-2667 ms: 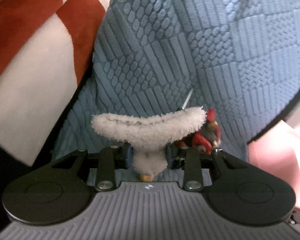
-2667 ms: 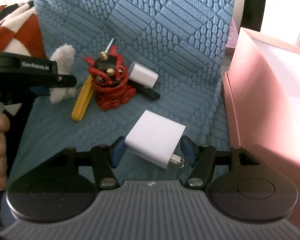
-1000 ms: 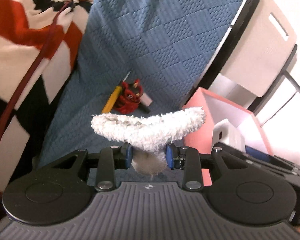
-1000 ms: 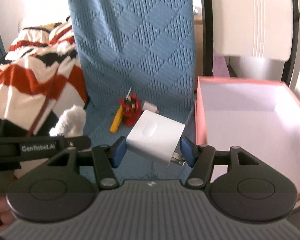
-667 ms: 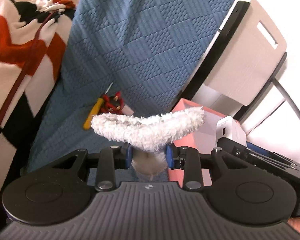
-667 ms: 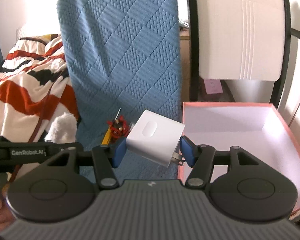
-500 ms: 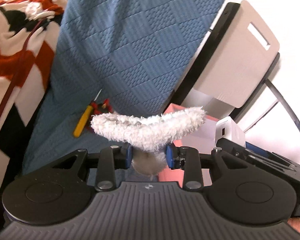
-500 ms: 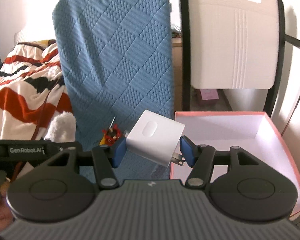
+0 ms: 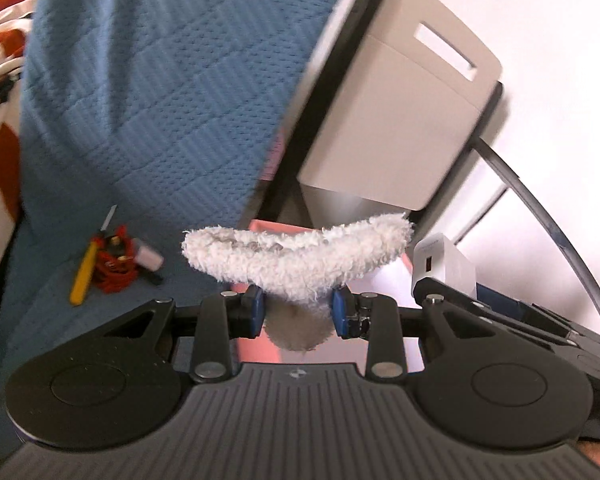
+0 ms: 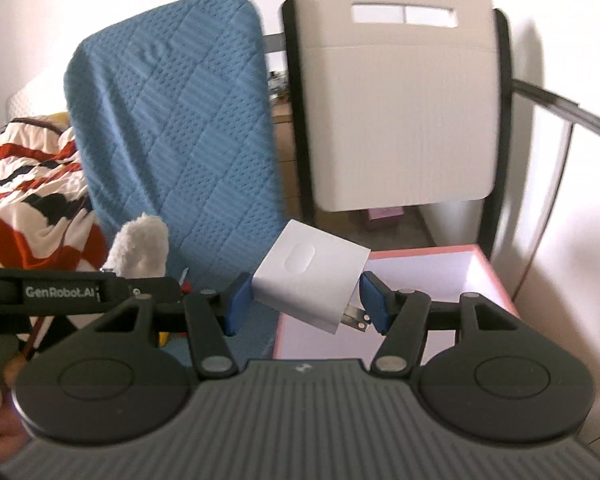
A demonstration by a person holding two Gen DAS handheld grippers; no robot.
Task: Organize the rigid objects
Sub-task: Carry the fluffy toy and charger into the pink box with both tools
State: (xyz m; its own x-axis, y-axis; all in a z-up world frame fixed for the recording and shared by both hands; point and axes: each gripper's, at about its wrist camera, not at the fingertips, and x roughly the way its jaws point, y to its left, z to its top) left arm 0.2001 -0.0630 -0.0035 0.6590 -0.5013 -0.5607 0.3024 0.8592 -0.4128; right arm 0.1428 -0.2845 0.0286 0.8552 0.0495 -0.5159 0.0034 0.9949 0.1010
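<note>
Left wrist view: the left gripper [image 9: 298,312] pinches a white fuzzy toy [image 9: 296,260] at its narrow lower stem, the blue pads pressing into the pile; the wide curved top spreads above the fingers at frame centre. It looks soft and light, so it should squash rather than slip, and the stem seems the best hold. At lower left, a red figure [image 9: 114,260], a yellow tool [image 9: 82,274] and a small plug [image 9: 148,259] lie on the blue cushion [image 9: 160,100]. A pink box [image 9: 260,350] shows behind the toy, and the right gripper's charger [image 9: 444,264] sits at right.

Right wrist view: the right gripper [image 10: 304,304] clamps a white charger [image 10: 310,276] across its flat sides, tilted, prongs toward the right pad, at frame centre. It looks stiff, smooth and fairly light; its slick faces could twist in the pads, so a square grip across the body suits it. The box [image 10: 496,276] lies open at lower right, the fuzzy toy [image 10: 140,246] at left.
</note>
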